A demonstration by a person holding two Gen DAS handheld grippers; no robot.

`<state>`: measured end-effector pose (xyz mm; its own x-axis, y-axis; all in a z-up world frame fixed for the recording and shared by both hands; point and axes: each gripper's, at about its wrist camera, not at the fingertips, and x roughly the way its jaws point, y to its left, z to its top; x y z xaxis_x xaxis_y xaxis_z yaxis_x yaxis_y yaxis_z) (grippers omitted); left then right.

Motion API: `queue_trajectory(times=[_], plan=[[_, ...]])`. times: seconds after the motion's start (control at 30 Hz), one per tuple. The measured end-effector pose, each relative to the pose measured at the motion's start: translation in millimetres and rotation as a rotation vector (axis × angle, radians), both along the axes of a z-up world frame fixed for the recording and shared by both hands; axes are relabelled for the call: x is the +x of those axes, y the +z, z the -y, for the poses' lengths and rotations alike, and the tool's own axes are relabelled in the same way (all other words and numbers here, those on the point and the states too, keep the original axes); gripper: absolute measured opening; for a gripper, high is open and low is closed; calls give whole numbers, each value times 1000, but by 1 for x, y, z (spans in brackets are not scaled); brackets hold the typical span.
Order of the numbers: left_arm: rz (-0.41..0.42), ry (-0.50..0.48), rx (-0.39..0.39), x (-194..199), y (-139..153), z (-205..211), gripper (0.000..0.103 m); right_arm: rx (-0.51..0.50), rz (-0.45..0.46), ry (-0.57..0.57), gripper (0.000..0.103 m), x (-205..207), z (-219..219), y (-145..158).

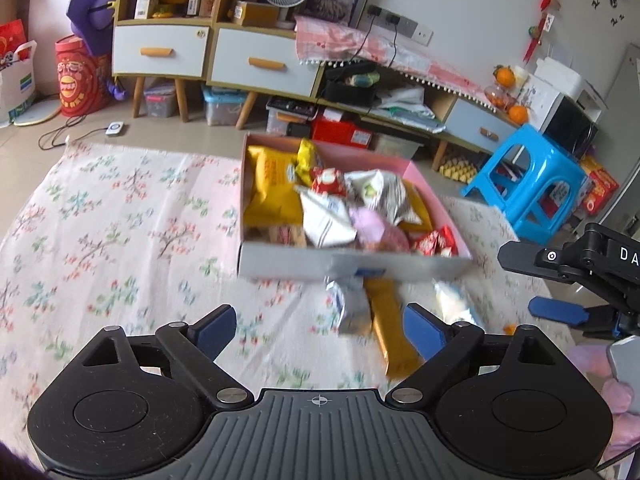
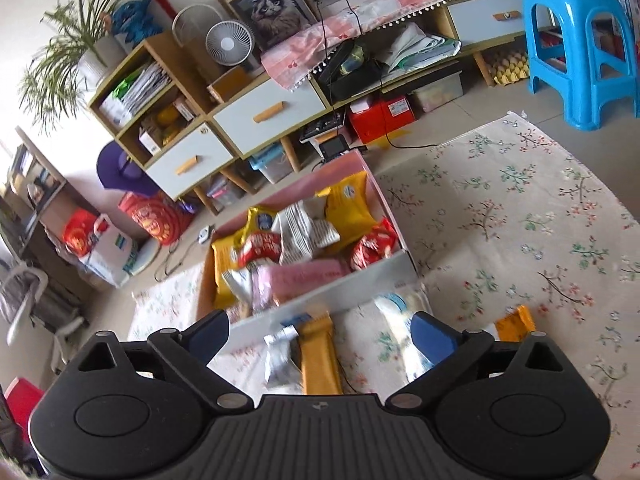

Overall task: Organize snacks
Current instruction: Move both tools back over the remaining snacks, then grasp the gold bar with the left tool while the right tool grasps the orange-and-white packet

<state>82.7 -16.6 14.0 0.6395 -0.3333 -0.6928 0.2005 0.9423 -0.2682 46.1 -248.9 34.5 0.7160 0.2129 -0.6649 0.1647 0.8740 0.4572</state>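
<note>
A pink-and-white cardboard box (image 1: 352, 266) sits on a floral cloth, filled with several snack packets; it also shows in the right wrist view (image 2: 344, 288). In front of the box lie a silver packet (image 1: 350, 308), a long golden-yellow bar (image 1: 390, 328) and a white-and-blue packet (image 1: 454, 304). My left gripper (image 1: 320, 334) is open and empty above the cloth, just short of these. My right gripper (image 2: 322, 338) is open and empty over the silver packet (image 2: 282, 360) and the yellow bar (image 2: 320, 356). The white-and-blue packet (image 2: 394, 306) lies by its right finger. A small yellow packet (image 2: 516, 322) lies farther right.
The floral cloth (image 1: 120, 220) covers the floor. Behind the box stand low cabinets with white drawers (image 1: 264, 64) and storage bins beneath. A blue plastic stool (image 1: 528, 180) stands at the right. The right gripper's body (image 1: 580, 276) shows at the left view's right edge.
</note>
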Motion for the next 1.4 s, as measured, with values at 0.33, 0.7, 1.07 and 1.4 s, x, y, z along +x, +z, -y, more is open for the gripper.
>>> queue_trajectory(times=[0.33,0.7,1.07,1.4], plan=[[1,-2,85,-21,-12,-1,98,-212,51,90,94,-24,-13,-7],[22,28,104,-27,-43,24,99,-450,37,214,94,-26,-10,-40],[42,27,125,-22,-68,63,99,-540,-36,300,94,-20,13,-78],[63,-37,140,-15,-77,96,97,-523,-12,370,94,-14,14,-87]])
